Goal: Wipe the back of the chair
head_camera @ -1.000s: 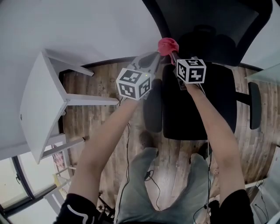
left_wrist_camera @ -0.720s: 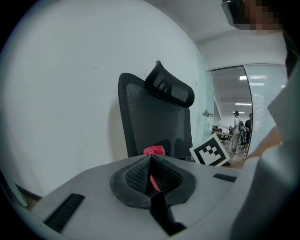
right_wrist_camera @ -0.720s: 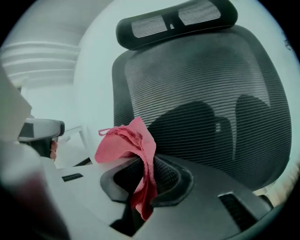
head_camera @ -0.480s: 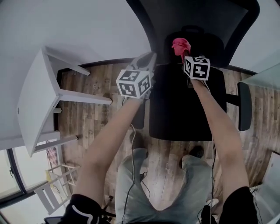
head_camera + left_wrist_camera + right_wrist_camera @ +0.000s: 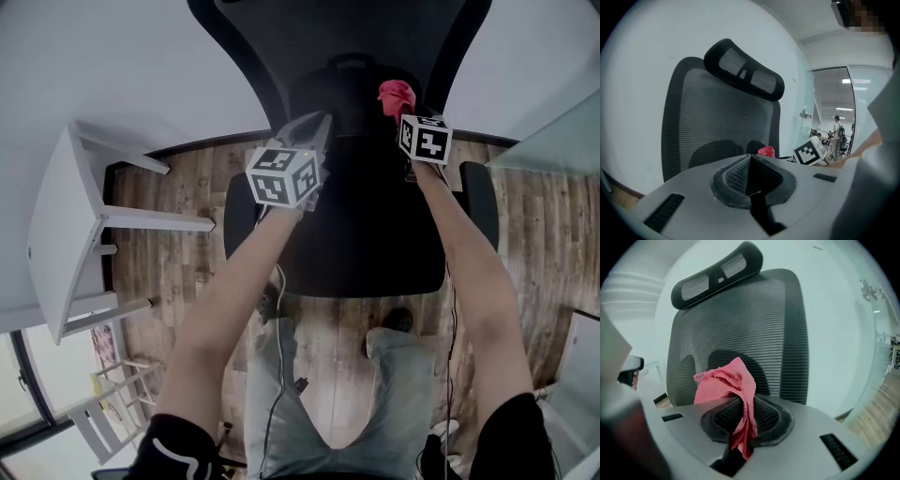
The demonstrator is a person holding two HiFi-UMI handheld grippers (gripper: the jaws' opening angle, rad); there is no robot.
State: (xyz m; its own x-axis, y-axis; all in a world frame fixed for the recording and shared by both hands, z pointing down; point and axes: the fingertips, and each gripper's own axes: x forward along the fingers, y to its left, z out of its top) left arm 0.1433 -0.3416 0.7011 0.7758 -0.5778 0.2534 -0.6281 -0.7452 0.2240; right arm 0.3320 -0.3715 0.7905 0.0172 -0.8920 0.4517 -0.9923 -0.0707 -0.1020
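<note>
Right gripper (image 5: pixel 743 417) clamps pink cloth (image 5: pixel 723 384) near chair back (image 5: pixel 757 319) — contact unclear; left gripper (image 5: pixel 750 177) closed, empty (wiping seemingly unstarted).

Mesh chair backrest (image 5: pixel 717 112), headrest (image 5: pixel 743 70) atop; before it, left gripper (image 5: pixel 750 158), jaws together, empty; pink cloth (image 5: pixel 766 151) and marker cube (image 5: pixel 810 153) at its lower right.

A table (image 5: pixel 56 225) stands left of the chair (image 5: pixel 356 253). Over its seat, before the backrest (image 5: pixel 337 28), hang the left gripper (image 5: pixel 314 129) and right gripper (image 5: pixel 401 111).
</note>
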